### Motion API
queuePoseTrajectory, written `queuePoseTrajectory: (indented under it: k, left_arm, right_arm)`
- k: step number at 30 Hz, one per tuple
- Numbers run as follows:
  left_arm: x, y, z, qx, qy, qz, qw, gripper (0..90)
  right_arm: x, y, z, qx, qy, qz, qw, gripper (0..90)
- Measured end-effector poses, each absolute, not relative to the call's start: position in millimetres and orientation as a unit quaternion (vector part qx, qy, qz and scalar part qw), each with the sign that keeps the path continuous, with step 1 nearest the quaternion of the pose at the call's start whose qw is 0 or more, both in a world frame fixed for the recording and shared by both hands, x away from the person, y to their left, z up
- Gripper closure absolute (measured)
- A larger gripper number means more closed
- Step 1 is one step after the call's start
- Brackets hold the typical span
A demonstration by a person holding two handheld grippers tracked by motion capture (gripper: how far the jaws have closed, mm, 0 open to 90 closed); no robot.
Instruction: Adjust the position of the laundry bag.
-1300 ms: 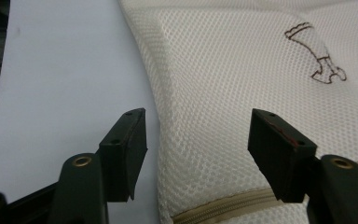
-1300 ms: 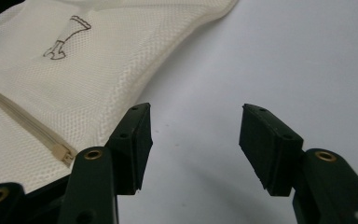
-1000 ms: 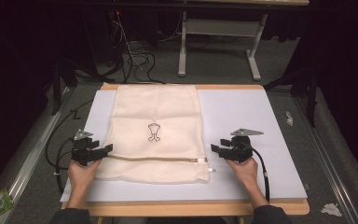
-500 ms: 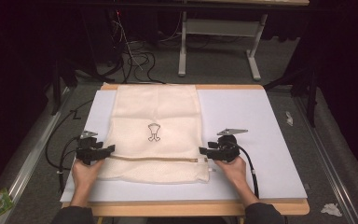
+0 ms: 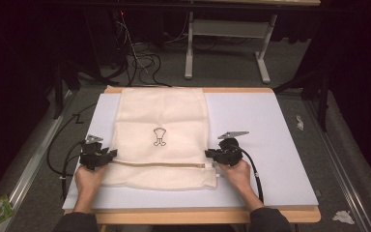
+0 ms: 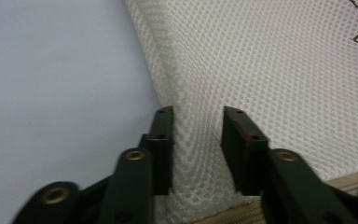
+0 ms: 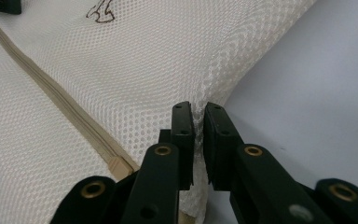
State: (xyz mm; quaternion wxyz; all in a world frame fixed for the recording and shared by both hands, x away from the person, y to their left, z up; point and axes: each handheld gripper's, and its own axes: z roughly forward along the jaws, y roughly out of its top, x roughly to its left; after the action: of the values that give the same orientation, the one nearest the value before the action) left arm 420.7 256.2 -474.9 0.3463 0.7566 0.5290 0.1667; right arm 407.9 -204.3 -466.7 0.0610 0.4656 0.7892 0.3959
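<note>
Both grippers closed on mesh bag (image 5: 162, 137).

Black jaws, brass rivets, black cables, dark sleeves (image 5: 265, 220)

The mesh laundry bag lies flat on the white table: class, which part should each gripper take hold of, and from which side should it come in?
Grip the mesh bag at its two long side edges, just above the zip, coming in level from outside. It lies flat, so only the edges offer a fold. The right gripper pinches one edge; the left gripper, just closing, straddles the other.
</note>
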Motion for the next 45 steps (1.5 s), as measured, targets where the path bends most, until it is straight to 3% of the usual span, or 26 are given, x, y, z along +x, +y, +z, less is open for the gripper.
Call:
queuePoseTrajectory:
  k: [3, 10, 45]
  left_arm:
    - [420, 258, -473, 0.749, 0.531, 0.160, 0.362, 81.8]
    - [420, 257, -467, 0.746, 0.526, 0.154, 0.379, 85.3]
    - [429, 202, -449, 0.755, 0.480, 0.137, 0.425, 86.4]
  right_arm:
    - [407, -204, -465, 0.465, 0.789, 0.397, 0.063, 86.9]
    - [406, -206, -462, 0.463, 0.790, 0.396, 0.067, 87.5]
    - [393, -266, -449, 0.494, 0.761, 0.404, 0.119, 87.9]
